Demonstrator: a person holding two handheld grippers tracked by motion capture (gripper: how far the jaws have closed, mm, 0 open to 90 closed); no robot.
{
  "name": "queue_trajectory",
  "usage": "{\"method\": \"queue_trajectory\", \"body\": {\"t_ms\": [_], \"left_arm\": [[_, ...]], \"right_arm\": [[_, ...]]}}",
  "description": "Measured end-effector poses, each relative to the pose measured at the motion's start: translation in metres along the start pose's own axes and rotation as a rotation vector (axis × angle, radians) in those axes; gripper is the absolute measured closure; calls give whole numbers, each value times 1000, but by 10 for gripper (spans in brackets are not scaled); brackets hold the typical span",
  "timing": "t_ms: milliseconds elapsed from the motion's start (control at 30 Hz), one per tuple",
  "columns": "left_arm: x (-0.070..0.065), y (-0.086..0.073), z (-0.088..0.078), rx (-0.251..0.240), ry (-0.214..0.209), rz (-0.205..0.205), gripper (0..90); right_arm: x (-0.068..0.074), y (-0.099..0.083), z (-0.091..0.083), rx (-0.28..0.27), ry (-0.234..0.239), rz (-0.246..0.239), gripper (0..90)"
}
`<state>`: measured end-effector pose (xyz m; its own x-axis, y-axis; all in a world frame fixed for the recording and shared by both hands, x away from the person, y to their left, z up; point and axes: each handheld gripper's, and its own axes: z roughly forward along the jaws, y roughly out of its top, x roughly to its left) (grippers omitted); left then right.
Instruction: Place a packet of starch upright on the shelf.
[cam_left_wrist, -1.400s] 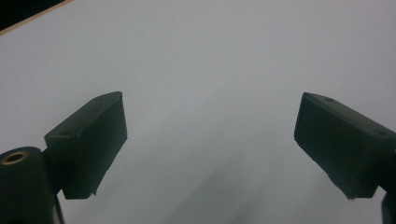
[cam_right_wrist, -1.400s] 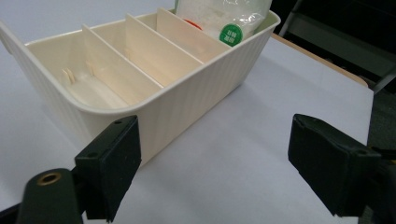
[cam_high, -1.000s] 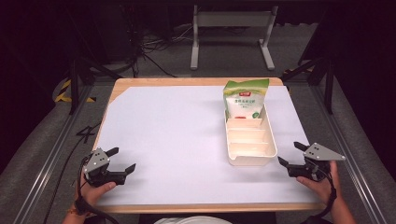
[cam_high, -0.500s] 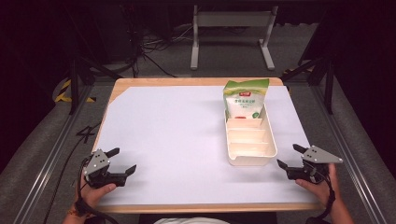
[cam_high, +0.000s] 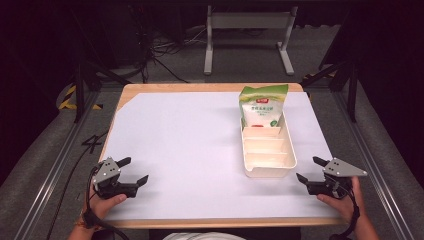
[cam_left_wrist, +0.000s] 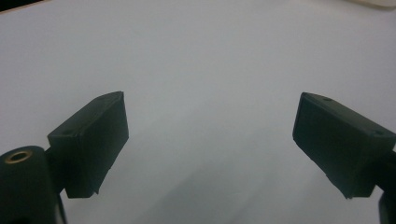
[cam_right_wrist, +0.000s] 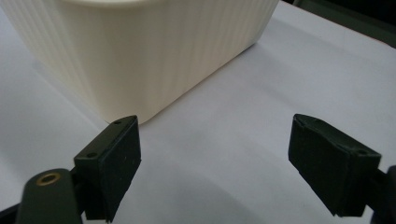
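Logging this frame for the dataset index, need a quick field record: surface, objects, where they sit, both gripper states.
surface: table under a white sheet
tray: cream divided tray, right half of the table, long axis running away from the person
pouch: green and white pouch standing upright in the tray's far compartment
other compartments: look empty
left gripper: open, near left corner, holding nothing
right gripper: open, just right of the tray's near end, not touching it

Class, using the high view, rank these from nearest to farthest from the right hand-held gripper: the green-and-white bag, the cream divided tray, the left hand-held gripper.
1. Cream divided tray, just left of the right hand-held gripper.
2. Green-and-white bag, standing in the tray's far end.
3. Left hand-held gripper, across the table.
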<state>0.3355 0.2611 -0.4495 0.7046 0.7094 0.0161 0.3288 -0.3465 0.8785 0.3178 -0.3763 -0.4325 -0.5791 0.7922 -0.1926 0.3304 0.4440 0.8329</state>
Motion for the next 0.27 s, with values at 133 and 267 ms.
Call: {"method": "queue_trajectory", "body": {"t_ms": [133, 267], "left_arm": [[-1, 1, 2, 7, -12, 8, 114], [-2, 1, 2, 13, -16, 10, 120]], "right_arm": [[-1, -1, 0, 1, -2, 1, 180], [-1, -1, 0, 7, 0, 2, 179]]}}
